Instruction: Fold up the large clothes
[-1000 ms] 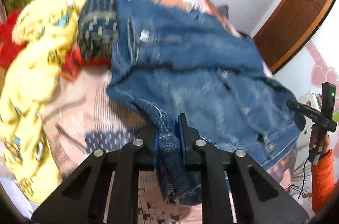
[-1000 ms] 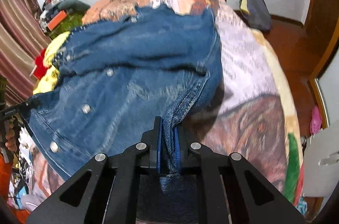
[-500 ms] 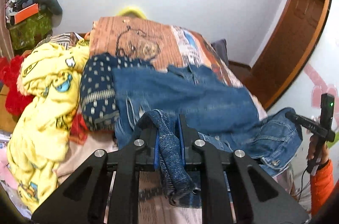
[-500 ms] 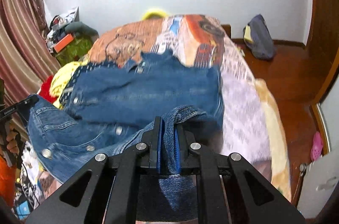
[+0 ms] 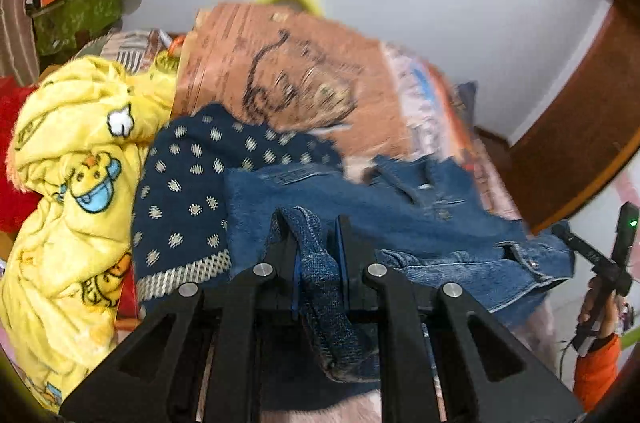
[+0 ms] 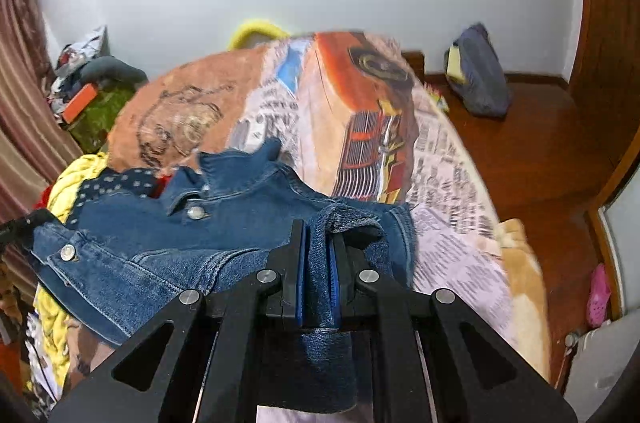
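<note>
Denim jacket (image 6: 168, 255) now doubled over toward the far side, left gripper (image 5: 318, 255) and right gripper (image 6: 318, 263) each clamped on its hem, printed bedspread (image 6: 440, 183) beneath.

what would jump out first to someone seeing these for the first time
The blue denim jacket spread over the bed, each tool shut on a fold of it: left tool, right tool. Beside it on the left lies a bright yellow cartoon blanket; beyond it, the orange car print on the bedspread.
</note>
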Demonstrator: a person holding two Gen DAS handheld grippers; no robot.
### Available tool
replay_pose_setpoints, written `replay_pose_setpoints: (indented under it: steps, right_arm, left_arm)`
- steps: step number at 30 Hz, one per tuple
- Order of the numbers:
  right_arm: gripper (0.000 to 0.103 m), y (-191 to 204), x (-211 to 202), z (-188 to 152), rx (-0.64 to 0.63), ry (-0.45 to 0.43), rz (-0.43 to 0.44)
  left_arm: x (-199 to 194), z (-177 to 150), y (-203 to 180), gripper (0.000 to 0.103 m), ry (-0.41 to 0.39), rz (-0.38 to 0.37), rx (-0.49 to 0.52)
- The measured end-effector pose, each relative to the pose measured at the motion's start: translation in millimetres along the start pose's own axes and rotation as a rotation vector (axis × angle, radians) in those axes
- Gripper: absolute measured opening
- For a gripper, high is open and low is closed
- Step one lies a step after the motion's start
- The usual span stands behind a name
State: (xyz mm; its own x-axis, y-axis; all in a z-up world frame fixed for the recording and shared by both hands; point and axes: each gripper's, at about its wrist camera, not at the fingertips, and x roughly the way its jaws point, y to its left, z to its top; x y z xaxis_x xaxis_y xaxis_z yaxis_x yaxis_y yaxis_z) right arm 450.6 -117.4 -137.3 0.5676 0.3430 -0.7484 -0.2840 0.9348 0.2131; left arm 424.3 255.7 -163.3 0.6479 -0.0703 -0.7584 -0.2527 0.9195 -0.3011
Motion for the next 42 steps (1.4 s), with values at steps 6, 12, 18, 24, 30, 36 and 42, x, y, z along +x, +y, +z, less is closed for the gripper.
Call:
replay_pose_setpoints:
  steps: [6,12,18,24,30,36,42]
  right_arm:
    - [0.009,-13.5,59.2,-11.0,0.013,0.104,-0.026]
    - [0.013,-17.6,60.4,-15.7,-0.018,0.119,-0.016]
    - [0.049,-13.7,24.2,-11.1,-0.009,0.096,-0.052]
    - [0.057,2.9,-32.8,-20.1,-0.057,0.015,-0.028]
    - [0.058,35.5,-60.1,-43.6,-0.177,0.003,0.020]
    - [0.058,63.9,-39.2,-73.9,-0.246,0.068,0.066]
    - [0.059,73.6,7.0,-90.2,-0.249,0.168,0.062]
  left_arm:
    - [64.4,-11.9,13.7,0.017,0.084,0.078,0.021]
    - [64.8,-23.0,-2.4,0.020,0.075,0.144,0.178]
    - [36.7,-25.7,-20.0,0.043,0.096,0.197,0.253]
    - [-21.6,-31.3,-39.6,0.065,-0.016,0.168,0.299]
    - [-35.2,-61.7,-69.2,0.070,0.011,0.098,0.384]
    - [-6.8,-111.4,-100.9,0.070,0.083,0.111,0.516]
    - [32.3,-127.9,-109.3,0.070,0.085,0.210,0.566]
